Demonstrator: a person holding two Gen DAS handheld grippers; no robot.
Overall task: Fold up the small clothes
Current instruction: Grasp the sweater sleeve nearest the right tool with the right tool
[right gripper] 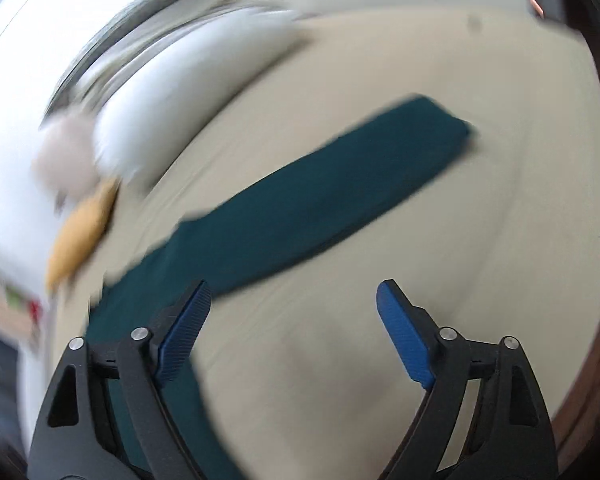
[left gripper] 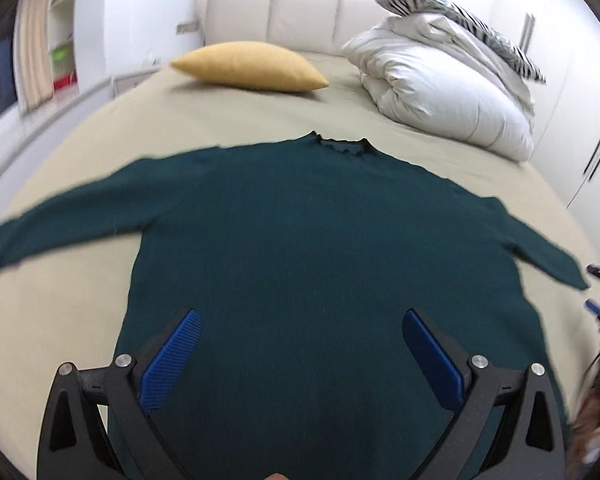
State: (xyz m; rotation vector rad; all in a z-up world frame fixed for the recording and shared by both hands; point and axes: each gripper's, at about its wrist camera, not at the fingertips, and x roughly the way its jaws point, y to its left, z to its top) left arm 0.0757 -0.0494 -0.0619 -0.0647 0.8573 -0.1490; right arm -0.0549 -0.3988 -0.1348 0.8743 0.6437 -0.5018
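Observation:
A dark green long-sleeved sweater [left gripper: 308,224] lies flat on the beige bed [left gripper: 260,120], collar far, both sleeves spread out to the sides. My left gripper [left gripper: 302,320] is open and empty above the sweater's lower body. My right gripper [right gripper: 294,296] is open and empty, hovering over the bed beside the sweater's right sleeve [right gripper: 324,200], which runs diagonally up to the right. The right gripper's edge also shows at the far right of the left wrist view [left gripper: 598,308]. The right wrist view is blurred.
A yellow pillow [left gripper: 248,67] lies at the head of the bed. A folded white duvet [left gripper: 440,92] with a zebra-striped pillow [left gripper: 460,20] on top sits at the far right. A cream headboard [left gripper: 284,12] stands behind. Shelves [left gripper: 60,40] are at the left.

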